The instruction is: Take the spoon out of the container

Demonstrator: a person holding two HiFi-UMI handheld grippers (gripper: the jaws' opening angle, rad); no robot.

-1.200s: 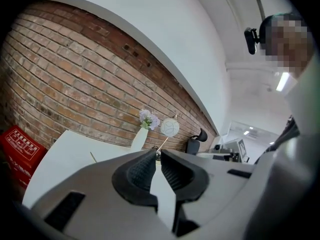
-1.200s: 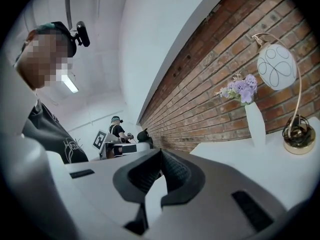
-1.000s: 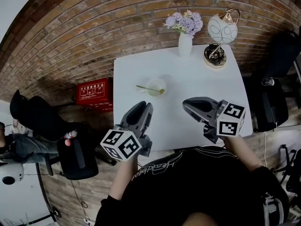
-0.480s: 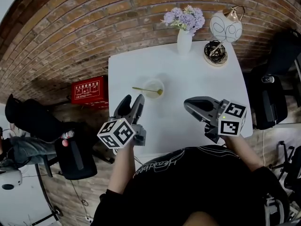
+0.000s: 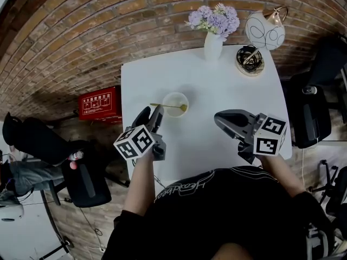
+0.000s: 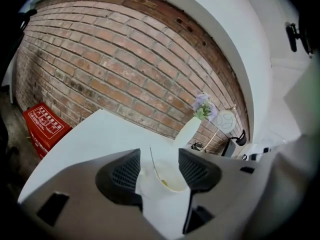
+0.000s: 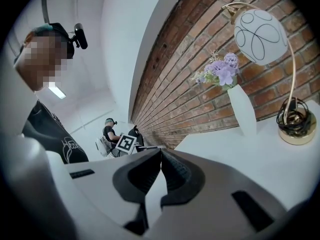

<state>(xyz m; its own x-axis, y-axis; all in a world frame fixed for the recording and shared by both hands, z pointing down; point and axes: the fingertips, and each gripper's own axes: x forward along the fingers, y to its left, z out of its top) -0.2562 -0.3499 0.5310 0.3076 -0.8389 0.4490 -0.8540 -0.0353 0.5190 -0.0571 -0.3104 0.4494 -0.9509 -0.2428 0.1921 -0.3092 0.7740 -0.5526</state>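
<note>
A small white container (image 5: 175, 103) stands on the white table (image 5: 227, 91). A thin gold spoon (image 5: 162, 105) lies in it, its handle sticking out over the rim to the left. My left gripper (image 5: 152, 112) is just short of the container with its jaws wide open. In the left gripper view the container (image 6: 165, 181) and the spoon handle (image 6: 153, 163) show between the pads of the left gripper (image 6: 159, 155), and neither pad touches them. My right gripper (image 5: 218, 118) hovers over the table's near right part, shut on nothing, its jaws meeting in the right gripper view (image 7: 160, 156).
A white vase of purple flowers (image 5: 212, 45) and a round white lamp (image 5: 264, 32) on a gold base stand at the table's far edge by the brick wall. A red box (image 5: 99, 104) sits on the floor to the left. Black chairs (image 5: 312, 118) flank the table.
The left gripper has moved forward up to the container and its jaws have gone from nearly closed to wide open. The right gripper has stayed in place.
</note>
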